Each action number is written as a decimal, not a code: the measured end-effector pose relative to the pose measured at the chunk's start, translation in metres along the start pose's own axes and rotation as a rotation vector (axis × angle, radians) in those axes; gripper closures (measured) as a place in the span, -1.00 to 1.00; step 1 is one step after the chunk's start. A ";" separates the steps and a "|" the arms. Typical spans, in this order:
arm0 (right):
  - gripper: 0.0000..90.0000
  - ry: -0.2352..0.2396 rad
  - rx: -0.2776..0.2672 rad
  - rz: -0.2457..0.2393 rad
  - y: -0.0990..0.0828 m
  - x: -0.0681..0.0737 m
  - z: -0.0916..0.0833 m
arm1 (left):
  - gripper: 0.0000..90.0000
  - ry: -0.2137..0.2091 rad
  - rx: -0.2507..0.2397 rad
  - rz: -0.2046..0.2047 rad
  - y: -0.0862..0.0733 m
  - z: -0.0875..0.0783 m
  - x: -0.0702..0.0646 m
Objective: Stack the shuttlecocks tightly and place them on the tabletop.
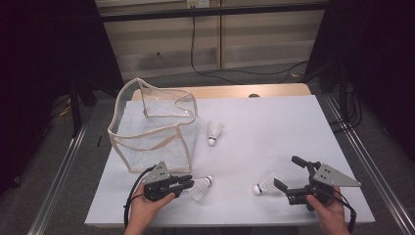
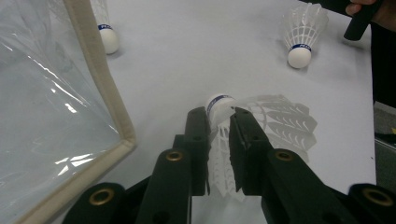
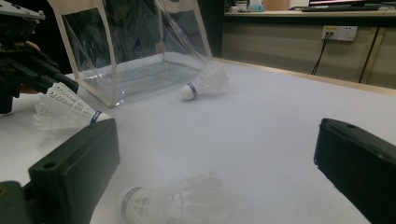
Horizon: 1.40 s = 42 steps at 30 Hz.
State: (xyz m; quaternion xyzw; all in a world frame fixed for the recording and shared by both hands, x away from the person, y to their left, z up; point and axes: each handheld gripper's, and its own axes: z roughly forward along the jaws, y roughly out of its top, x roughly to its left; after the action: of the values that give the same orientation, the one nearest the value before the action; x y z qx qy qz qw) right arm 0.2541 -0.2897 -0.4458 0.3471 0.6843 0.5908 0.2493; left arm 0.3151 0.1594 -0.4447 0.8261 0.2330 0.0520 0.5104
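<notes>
At the lower left of the high view, the left gripper (image 1: 182, 185) is clamping its jaws on the feathers of a shuttlecock (image 1: 200, 187) beside the clear bag (image 1: 128, 147). At the lower right, the right gripper (image 1: 289, 172) is holding its jaws wide apart around a second shuttlecock (image 1: 265, 184) lying on the white table (image 1: 274, 127).

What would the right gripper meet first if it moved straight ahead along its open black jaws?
Probably the white feathered shuttlecock lying on the table between the right gripper jaws; the right gripper view shows it just ahead, though depth is uncertain.
</notes>
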 end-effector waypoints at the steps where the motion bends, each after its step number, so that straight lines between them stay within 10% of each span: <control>1: -1.00 0.000 0.003 -0.002 0.000 0.000 0.000 | 0.76 -0.003 -0.001 -0.003 0.000 0.001 0.000; 42: -1.00 -0.006 0.001 0.002 0.000 -0.001 -0.001 | 1.00 0.028 -0.008 -0.113 0.024 0.006 -0.018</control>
State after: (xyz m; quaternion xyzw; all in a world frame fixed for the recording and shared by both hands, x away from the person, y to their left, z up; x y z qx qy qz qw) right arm 0.2535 -0.2911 -0.4461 0.3497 0.6835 0.5897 0.2507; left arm 0.3095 0.1377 -0.4237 0.8088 0.2862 0.0353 0.5125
